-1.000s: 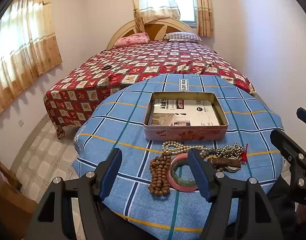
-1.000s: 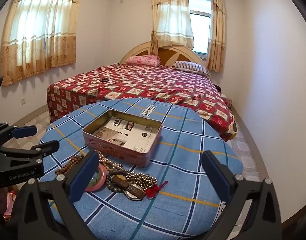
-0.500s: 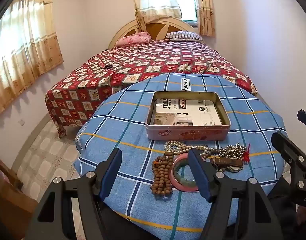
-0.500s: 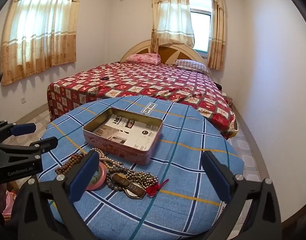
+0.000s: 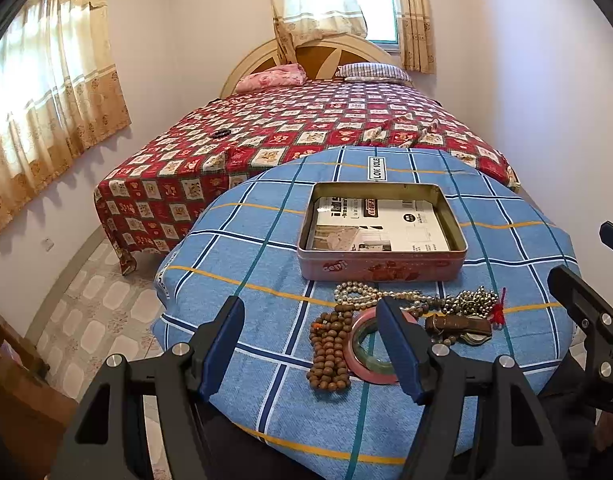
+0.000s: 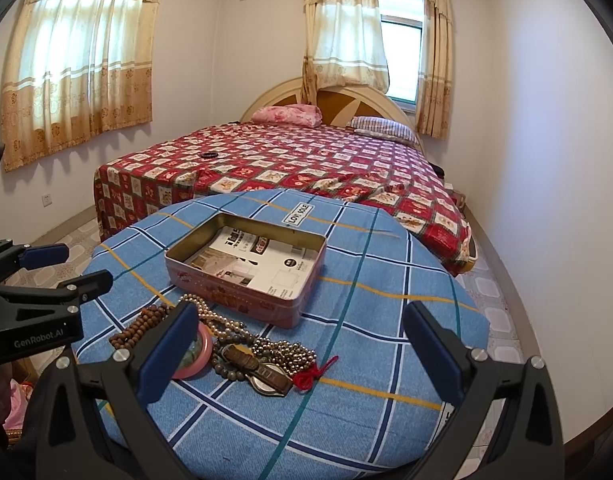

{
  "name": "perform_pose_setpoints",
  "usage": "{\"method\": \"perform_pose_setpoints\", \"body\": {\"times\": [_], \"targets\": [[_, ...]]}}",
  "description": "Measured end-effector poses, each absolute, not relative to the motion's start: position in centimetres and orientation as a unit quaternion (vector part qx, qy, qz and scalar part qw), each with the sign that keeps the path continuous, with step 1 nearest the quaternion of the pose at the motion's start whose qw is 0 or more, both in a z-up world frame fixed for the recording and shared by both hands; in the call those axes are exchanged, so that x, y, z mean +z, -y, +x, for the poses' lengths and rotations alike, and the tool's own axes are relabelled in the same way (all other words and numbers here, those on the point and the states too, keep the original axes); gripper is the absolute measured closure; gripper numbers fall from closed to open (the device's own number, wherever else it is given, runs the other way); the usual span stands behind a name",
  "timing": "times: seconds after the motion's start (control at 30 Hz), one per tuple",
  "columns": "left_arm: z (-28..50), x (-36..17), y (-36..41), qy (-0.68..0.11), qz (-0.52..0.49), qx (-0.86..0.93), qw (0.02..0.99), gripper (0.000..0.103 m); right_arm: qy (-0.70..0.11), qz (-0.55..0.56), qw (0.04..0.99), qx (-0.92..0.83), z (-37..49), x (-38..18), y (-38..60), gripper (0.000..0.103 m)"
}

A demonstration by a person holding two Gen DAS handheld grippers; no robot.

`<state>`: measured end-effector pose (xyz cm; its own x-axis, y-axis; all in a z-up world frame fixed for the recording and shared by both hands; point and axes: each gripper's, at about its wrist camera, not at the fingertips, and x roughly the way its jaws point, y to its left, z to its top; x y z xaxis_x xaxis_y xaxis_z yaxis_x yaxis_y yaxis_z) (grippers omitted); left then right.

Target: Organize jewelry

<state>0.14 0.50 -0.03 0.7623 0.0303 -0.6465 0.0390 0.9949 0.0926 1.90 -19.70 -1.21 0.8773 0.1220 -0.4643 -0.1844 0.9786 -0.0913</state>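
An open pink tin (image 5: pixel 382 270) (image 6: pixel 242 296), lined with printed paper, stands mid-table. In front of it lies a pile of jewelry: brown wooden beads (image 5: pixel 328 354) (image 6: pixel 140 322), a pink bangle (image 5: pixel 366 354) (image 6: pixel 202 354), a pearl strand (image 5: pixel 360 294) (image 6: pixel 218 318), metal beads with a red tassel (image 5: pixel 472 300) (image 6: pixel 290 354), and a watch (image 5: pixel 460 326) (image 6: pixel 262 372). My left gripper (image 5: pixel 314 350) hovers open over the near table edge, close to the wooden beads. My right gripper (image 6: pixel 300 352) is open too, wide, above the pile, holding nothing.
The round table wears a blue checked cloth (image 5: pixel 246 264) (image 6: pixel 386 312). Behind it stands a bed with a red patterned cover (image 5: pixel 306 128) (image 6: pixel 306 160). Tiled floor (image 5: pixel 98 292) lies left, a white wall (image 6: pixel 546 160) right.
Both views have drifted slightly left, so the tin and jewelry sit a little further right in them. Both grippers stay open and hold nothing.
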Motion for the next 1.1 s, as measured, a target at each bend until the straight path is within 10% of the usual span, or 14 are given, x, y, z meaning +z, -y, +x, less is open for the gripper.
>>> {"method": "perform_pose_setpoints", "body": {"times": [1.1], "targets": [[0.0,-0.32,-1.02,-0.349,0.051,-0.001,0.936,0.034,-0.24,-0.066,0.965,0.08,1.9,-1.73,19.73,0.0]]}}
